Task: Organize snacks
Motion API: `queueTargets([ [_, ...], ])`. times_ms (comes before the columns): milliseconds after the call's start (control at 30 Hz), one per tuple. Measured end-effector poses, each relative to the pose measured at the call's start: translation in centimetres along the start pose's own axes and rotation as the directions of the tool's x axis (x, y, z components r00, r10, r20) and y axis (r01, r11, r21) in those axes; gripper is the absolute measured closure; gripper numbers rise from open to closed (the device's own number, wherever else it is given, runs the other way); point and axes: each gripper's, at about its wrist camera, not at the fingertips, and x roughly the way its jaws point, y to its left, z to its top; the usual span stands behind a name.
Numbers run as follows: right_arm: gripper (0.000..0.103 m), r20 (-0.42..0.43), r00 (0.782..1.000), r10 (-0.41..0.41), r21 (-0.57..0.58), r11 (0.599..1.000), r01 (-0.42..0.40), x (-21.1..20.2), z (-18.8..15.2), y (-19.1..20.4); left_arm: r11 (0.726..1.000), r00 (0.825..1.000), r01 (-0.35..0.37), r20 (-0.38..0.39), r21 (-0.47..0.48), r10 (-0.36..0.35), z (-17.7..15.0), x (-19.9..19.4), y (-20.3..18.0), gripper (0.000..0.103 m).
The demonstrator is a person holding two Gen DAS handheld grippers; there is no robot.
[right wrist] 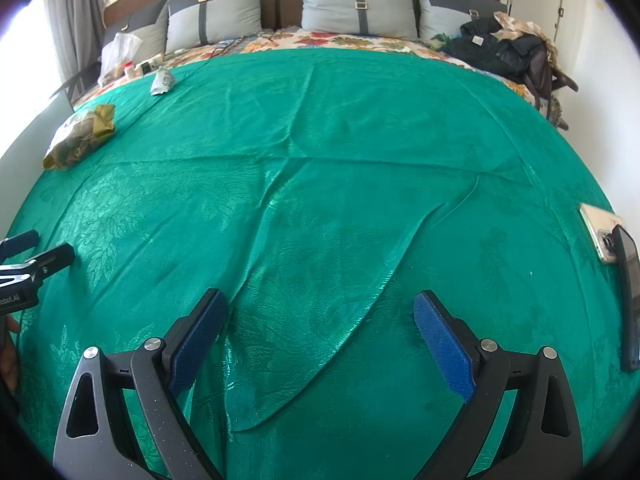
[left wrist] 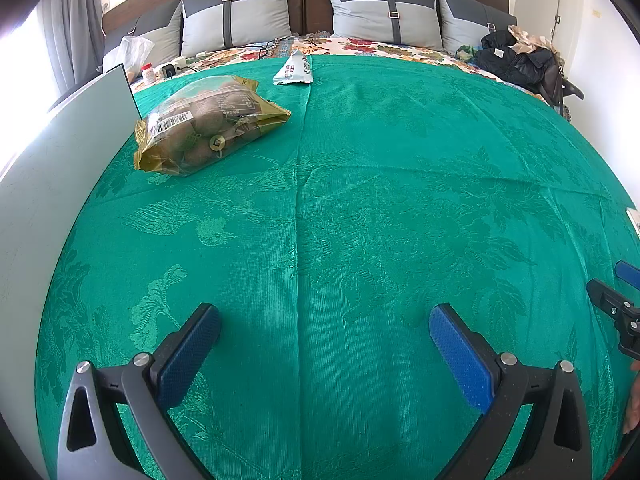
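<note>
Left gripper (left wrist: 324, 330) nearest in its own view, jaws spread wide, nothing between them, blue pads over bare green bedspread (left wrist: 380, 200). Right gripper (right wrist: 320, 316) same state: jaws released, wide apart, gripping nothing, hovering over a long fold in the bedspread. Each gripper shows at the edge of the other's view: the right one at the right edge of the left view, the left one at the left edge of the right view, so they sit side by side near the foot of the bed. Near right edge of the right view: a phone (right wrist: 600, 236) lying on the bedspread, a dark flat object (right wrist: 630, 300) touching its near end. Mid-distance left: clear bag of round brown snacks (left wrist: 208, 124) with gold edges, lying flat on the bedspread, just beside a white panel (left wrist: 72, 152) at the bed's left side. Farther, near the bedspread's far edge: a small white-and-blue snack packet (left wrist: 294, 68), lying flat, well apart from the bag. Beyond that, floral sheet (left wrist: 376, 46), a cable and charger, a white plastic bag (left wrist: 130, 50) far left, dark clothes pile (left wrist: 520, 60) far right, grey pillows (left wrist: 236, 12) against the headboard.
</note>
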Motion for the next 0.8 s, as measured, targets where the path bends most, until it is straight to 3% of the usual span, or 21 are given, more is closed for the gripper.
queueTargets([
  [433,0.006,0.0,1.0,0.001,0.0,1.0,-0.001,0.0,0.0,0.0,1.0,1.0,0.012,-0.01,0.012,-0.012,0.1,0.0,0.0,0.0],
  [633,0.006,0.0,1.0,0.0,0.0,1.0,0.0,0.0,0.0,0.0,0.989,0.984,0.108,-0.15,0.105,-0.091,1.3,-0.4,1.5,0.001],
  [800,0.006,0.0,1.0,0.001,-0.001,1.0,-0.001,0.0,0.0,0.0,0.981,0.994,0.097,-0.068,0.169,-0.086,6.5,-3.5,5.1,0.003],
])
